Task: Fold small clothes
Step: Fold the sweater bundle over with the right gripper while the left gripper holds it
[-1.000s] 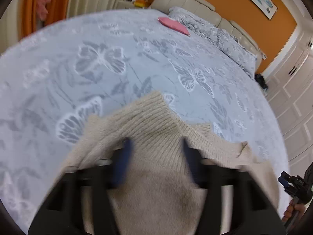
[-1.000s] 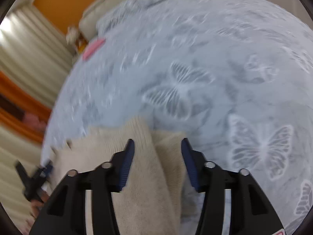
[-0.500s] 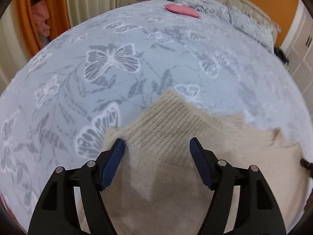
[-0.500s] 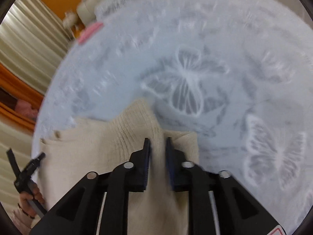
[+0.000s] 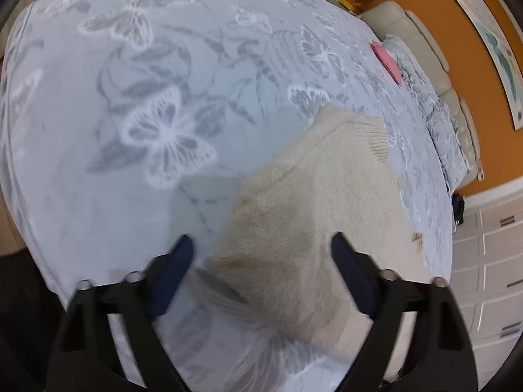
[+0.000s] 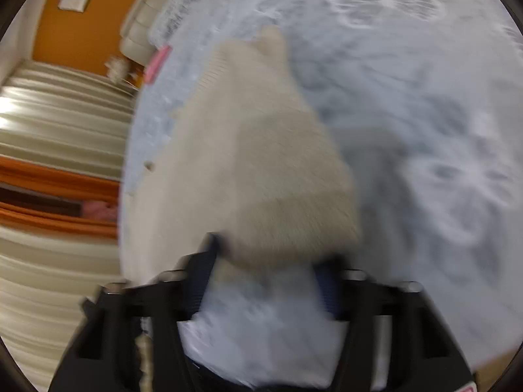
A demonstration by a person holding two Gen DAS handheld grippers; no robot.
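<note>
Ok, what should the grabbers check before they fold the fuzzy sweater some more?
1. Left gripper open: ok, its fingers stand wide apart above the sweater.
2. Right gripper open: ok, its fingers are spread at the sweater's near edge, though the picture is blurry.
3. Either gripper pinching cloth: cannot tell for the right one; the left one pinches nothing.
4. Sweater lying flat: not ok, a folded flap and a dark crease show.
5. Room on the bedspread: ok, bare cover lies to the sweater's left.
6. Pink item out of the way: ok, it is far off by the pillows.
</note>
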